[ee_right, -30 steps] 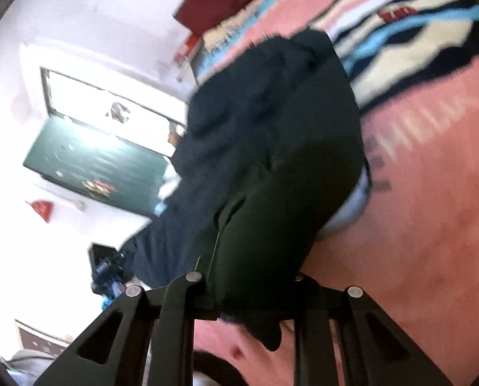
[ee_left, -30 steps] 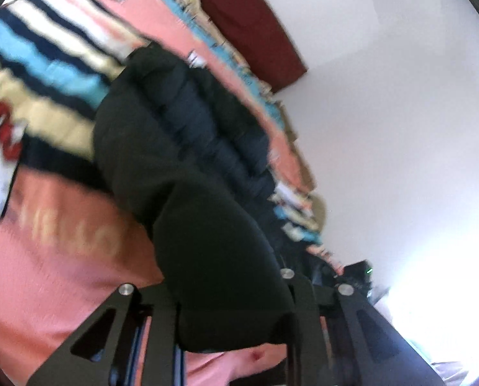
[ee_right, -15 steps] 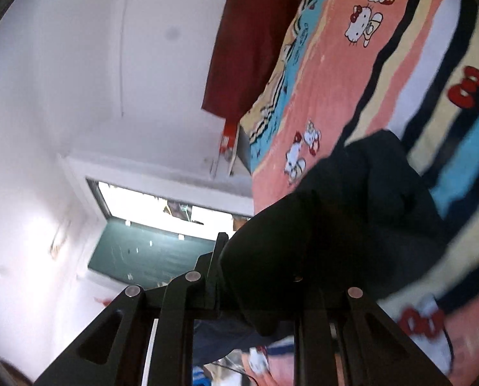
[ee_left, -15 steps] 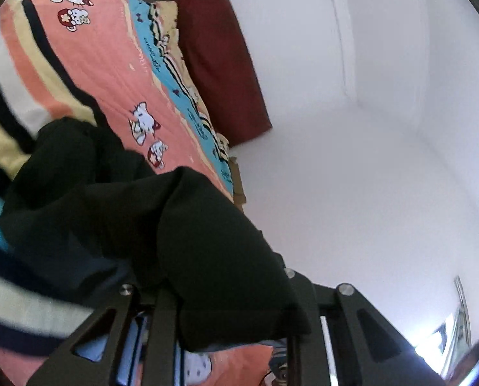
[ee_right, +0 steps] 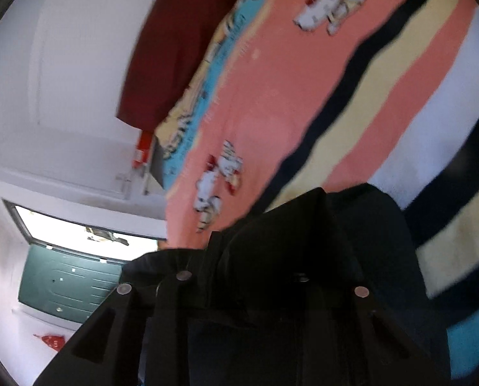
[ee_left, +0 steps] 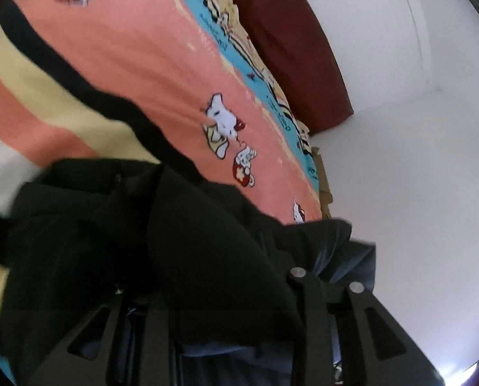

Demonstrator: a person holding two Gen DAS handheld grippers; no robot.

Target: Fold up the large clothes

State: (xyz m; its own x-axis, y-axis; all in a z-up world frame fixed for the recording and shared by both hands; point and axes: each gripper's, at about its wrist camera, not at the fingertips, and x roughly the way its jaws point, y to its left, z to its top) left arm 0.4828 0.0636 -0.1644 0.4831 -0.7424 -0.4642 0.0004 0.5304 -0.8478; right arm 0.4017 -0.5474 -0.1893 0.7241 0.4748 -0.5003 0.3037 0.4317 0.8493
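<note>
Two grippers share one dark jacket, and in the left wrist view the left gripper [ee_left: 226, 292] has a thick fold of the jacket [ee_left: 181, 241] bunched between its fingers near the lens; its jaws have just been opening with the cloth between them, likely to let the fold drop onto the striped bedspread [ee_left: 136, 48] that runs far to the red pillow [ee_left: 287, 41]. In the right wrist view the right gripper [ee_right: 242, 286] holds another bunch of the jacket the same way, its jaws likewise just easing apart around the cloth, the bedspread lying to the far right and a window to the near left; whether either pair of pads presses the cloth I cannot tell.
</note>
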